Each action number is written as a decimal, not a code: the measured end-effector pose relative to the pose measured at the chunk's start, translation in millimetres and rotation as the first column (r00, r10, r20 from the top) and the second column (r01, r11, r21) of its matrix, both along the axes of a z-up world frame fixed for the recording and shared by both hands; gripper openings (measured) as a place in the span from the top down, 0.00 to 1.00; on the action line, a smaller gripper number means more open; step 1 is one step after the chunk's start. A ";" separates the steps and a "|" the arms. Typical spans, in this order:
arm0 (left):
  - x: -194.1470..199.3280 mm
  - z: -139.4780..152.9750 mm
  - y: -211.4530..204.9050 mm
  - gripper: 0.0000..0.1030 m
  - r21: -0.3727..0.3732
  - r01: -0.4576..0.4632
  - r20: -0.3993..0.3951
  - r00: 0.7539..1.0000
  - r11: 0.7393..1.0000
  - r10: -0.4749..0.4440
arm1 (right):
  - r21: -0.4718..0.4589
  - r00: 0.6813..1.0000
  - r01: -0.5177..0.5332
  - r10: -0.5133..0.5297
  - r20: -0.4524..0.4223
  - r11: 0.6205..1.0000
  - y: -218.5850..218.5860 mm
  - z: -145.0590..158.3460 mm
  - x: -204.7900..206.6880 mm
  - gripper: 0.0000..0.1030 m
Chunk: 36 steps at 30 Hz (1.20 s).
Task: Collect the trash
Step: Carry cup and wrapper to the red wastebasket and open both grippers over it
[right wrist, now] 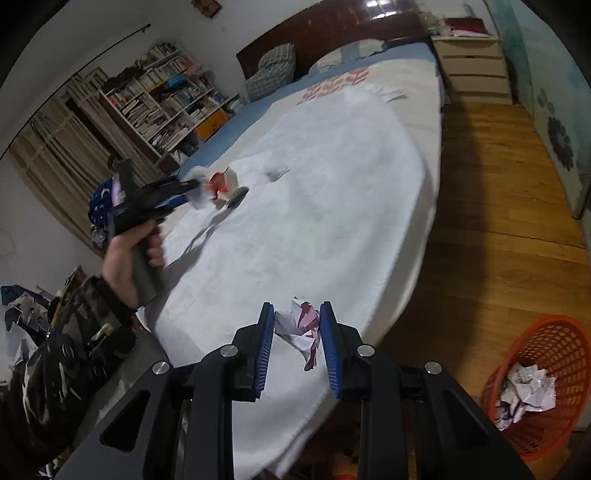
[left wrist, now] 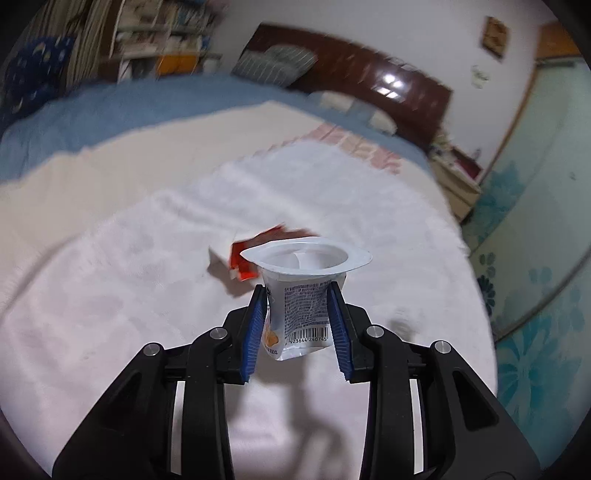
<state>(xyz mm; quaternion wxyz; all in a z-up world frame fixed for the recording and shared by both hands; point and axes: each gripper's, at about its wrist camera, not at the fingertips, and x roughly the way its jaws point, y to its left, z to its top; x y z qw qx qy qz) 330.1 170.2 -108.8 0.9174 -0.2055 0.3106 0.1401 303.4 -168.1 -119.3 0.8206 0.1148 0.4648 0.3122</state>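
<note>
Upright, yogurt cup (left wrist: 303, 295) opens upward.

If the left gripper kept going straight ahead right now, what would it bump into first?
Probably the crumpled red and white wrapper lying on the white blanket, just beyond the white plastic yogurt cup the left gripper holds. Depth is unclear; it might pass above it.

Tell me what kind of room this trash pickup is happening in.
A bedroom, most likely: a wide bed with a dark wooden headboard, pillows against it, and a crowded bookshelf beside the curtains.
</note>
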 end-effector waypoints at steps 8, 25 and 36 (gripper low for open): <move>-72.6 90.9 -108.5 0.67 0.098 0.182 0.148 0.970 0.978 -0.195 | -0.035 0.975 0.154 -0.147 0.164 0.987 -103.3 69.2 -13.2 0.74; -21.8 -31.1 -507.8 0.67 -0.042 0.816 -0.198 0.559 0.577 -0.805 | -0.069 0.831 0.556 -0.551 0.073 0.829 -322.1 -3.2 -40.8 0.74; -14.8 -103.3 -547.5 0.67 -0.075 0.802 -0.354 0.534 0.593 -0.768 | -0.090 0.812 0.565 -0.572 -0.120 0.820 -341.5 -69.6 -6.7 0.74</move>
